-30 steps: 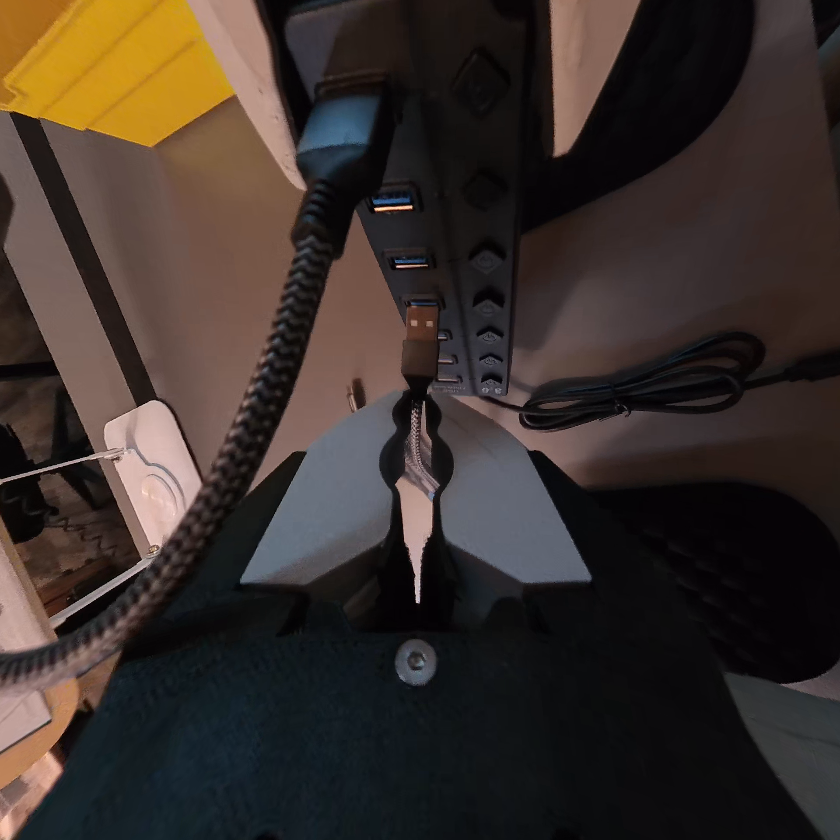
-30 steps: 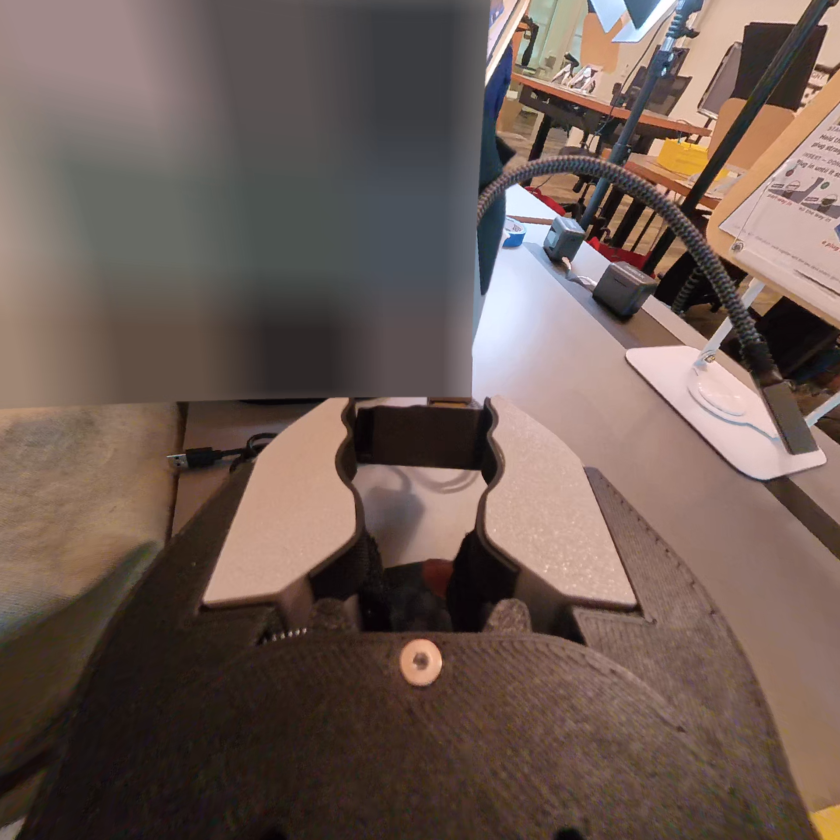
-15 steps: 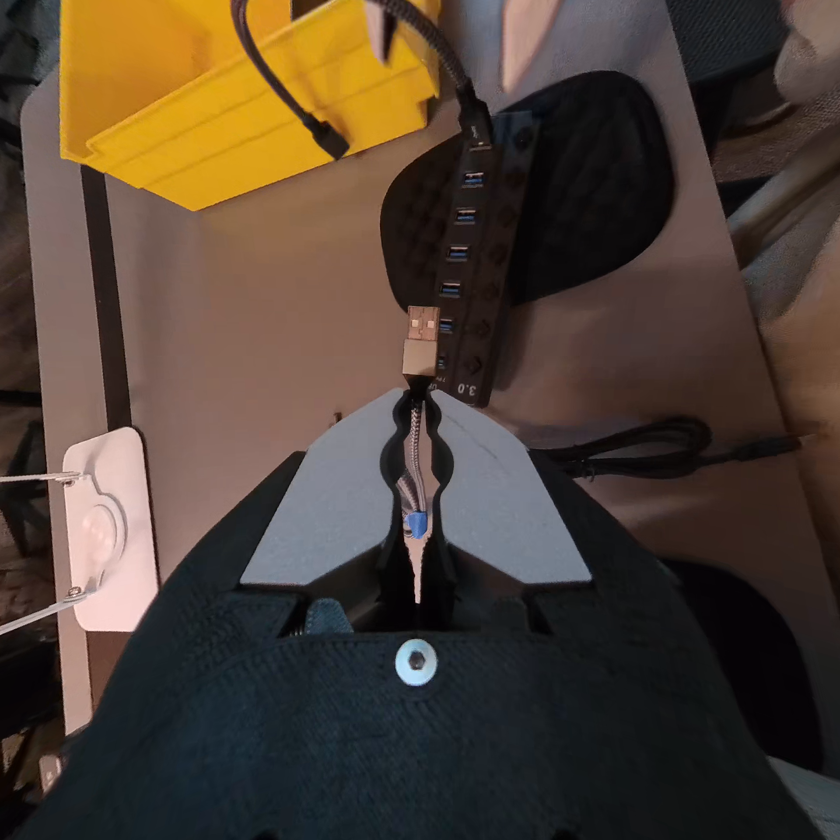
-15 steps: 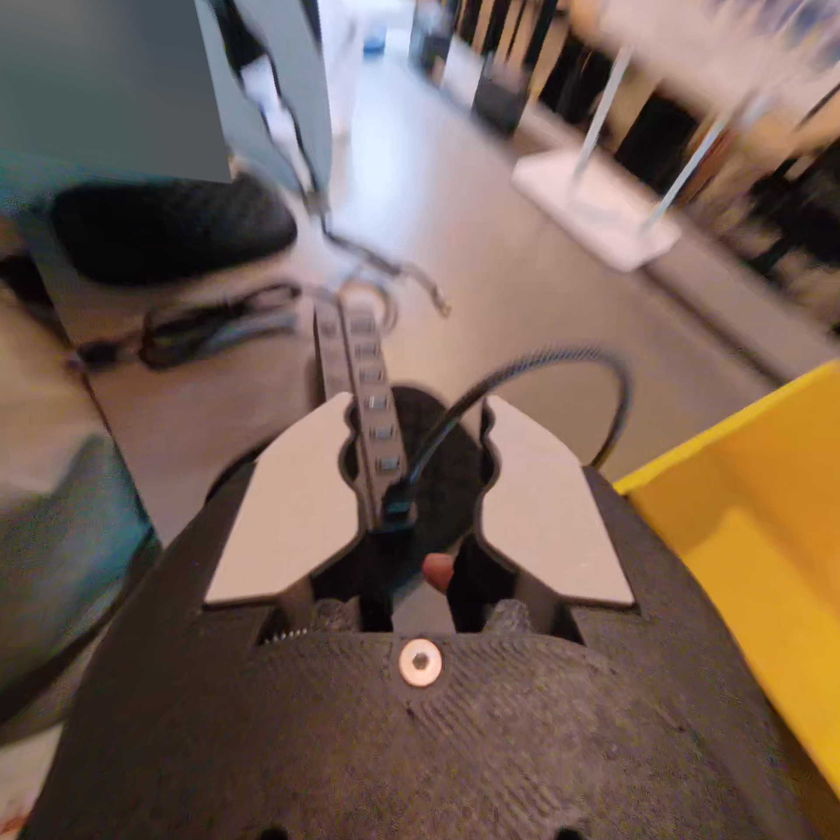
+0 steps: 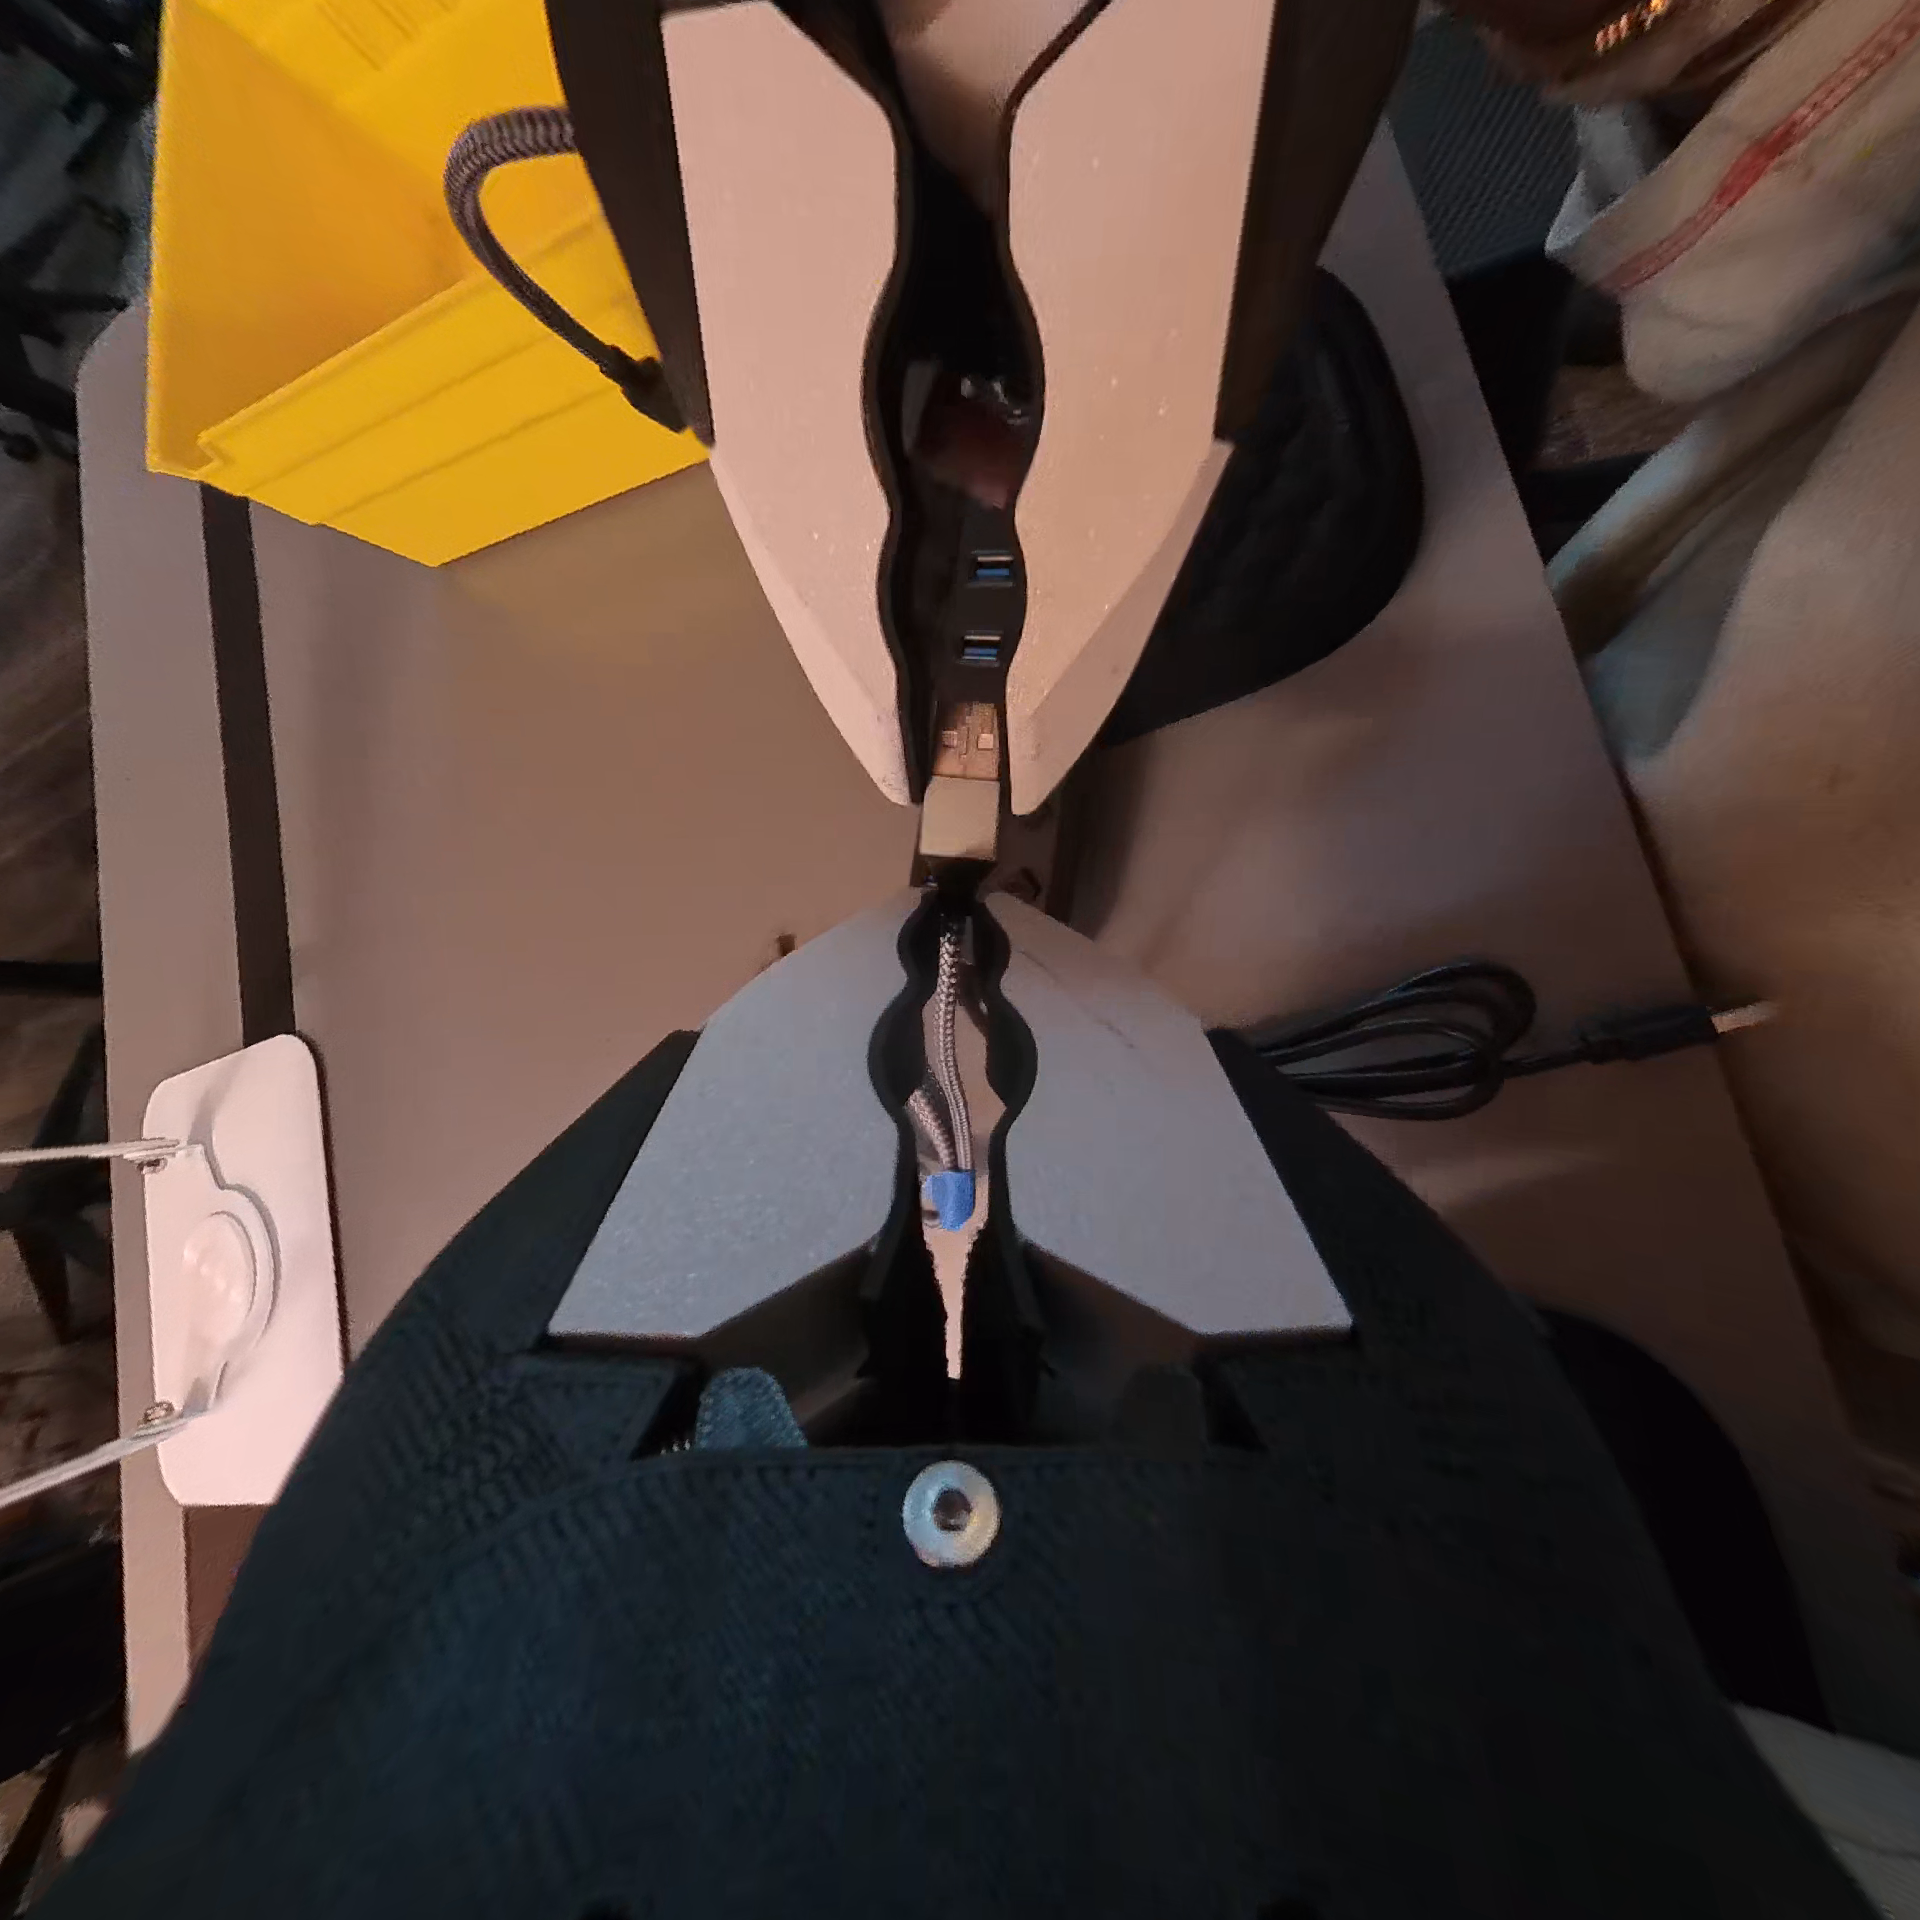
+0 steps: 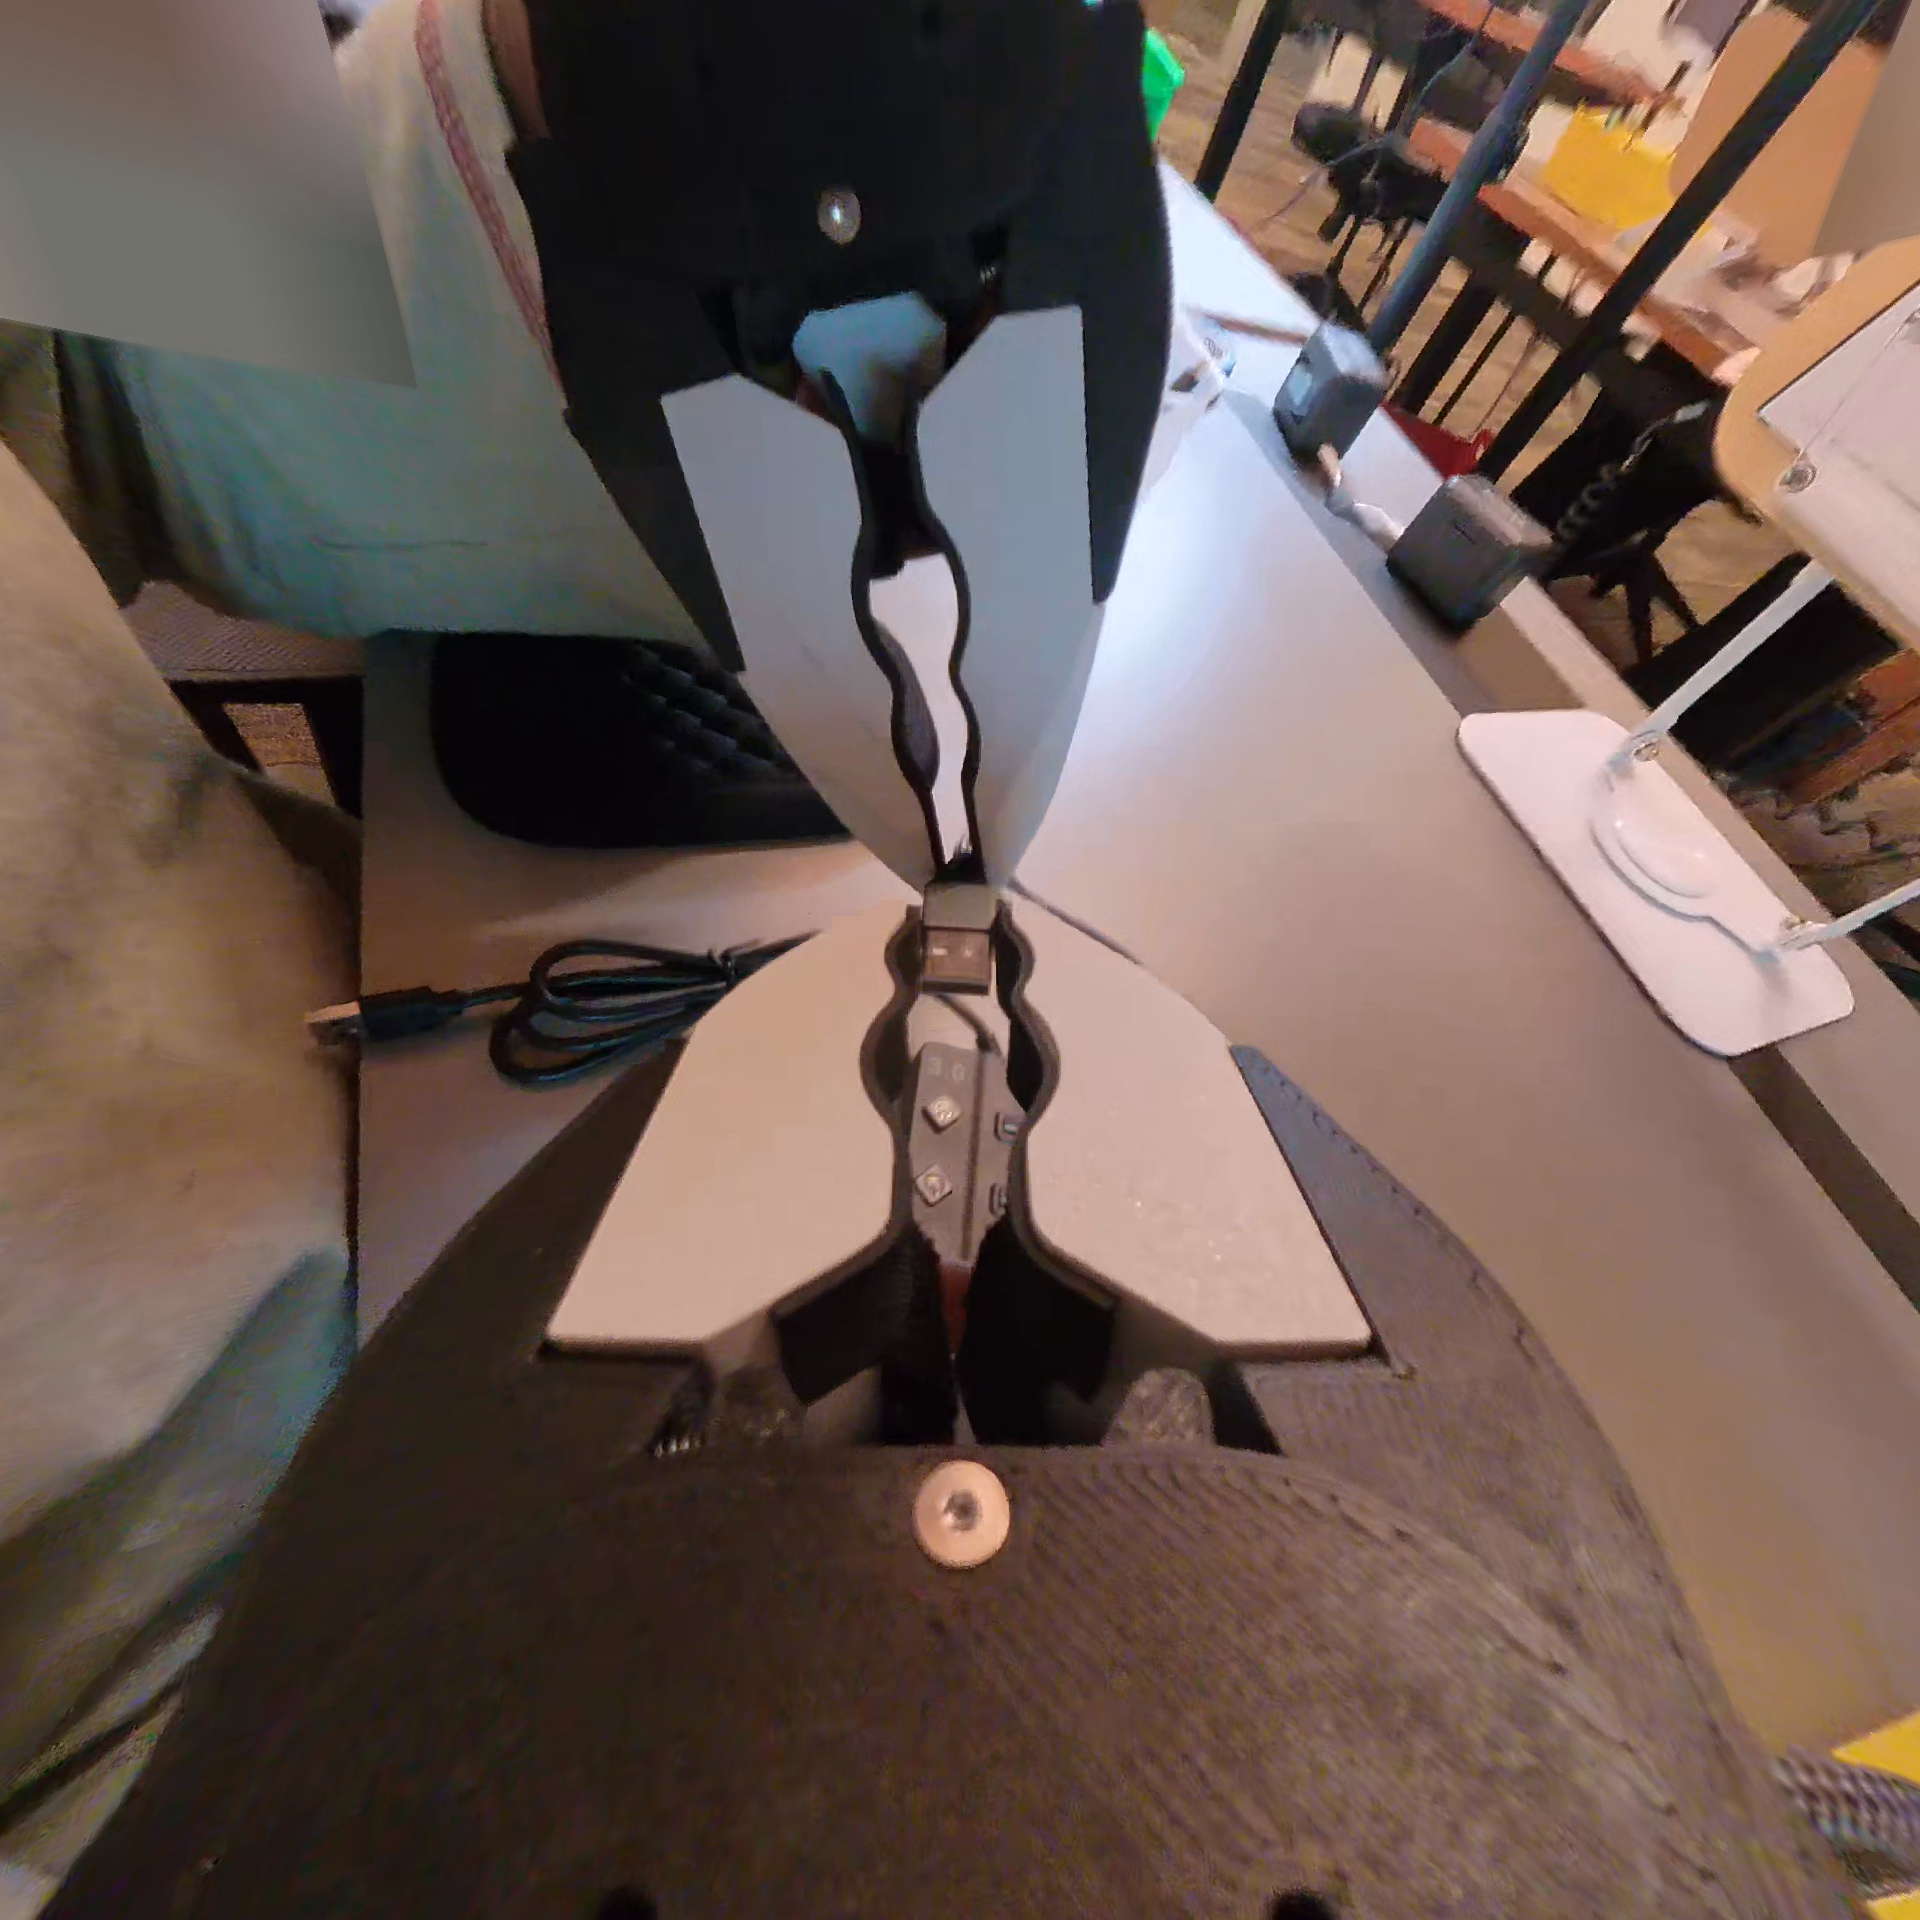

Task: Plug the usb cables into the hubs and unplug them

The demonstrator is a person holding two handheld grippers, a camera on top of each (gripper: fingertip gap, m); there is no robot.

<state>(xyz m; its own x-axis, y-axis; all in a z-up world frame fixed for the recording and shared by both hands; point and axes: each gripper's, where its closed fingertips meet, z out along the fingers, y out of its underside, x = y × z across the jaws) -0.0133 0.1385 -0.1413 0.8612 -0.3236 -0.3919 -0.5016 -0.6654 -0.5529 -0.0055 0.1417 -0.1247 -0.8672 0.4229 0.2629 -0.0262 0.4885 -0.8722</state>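
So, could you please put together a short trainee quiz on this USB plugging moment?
1. True or false: the USB-A plug is fully seated in the USB hub.
2. Which gripper holds the hub? A) left gripper B) right gripper
3. Fill in: the bin on the table is ____.

Key: 1 false, its metal shell is exposed; 2 B; 3 yellow.

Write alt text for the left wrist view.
The left tool grips a braided USB cable, its plug meeting the black hub held by the right tool opposite. A yellow bin sits on the table behind.
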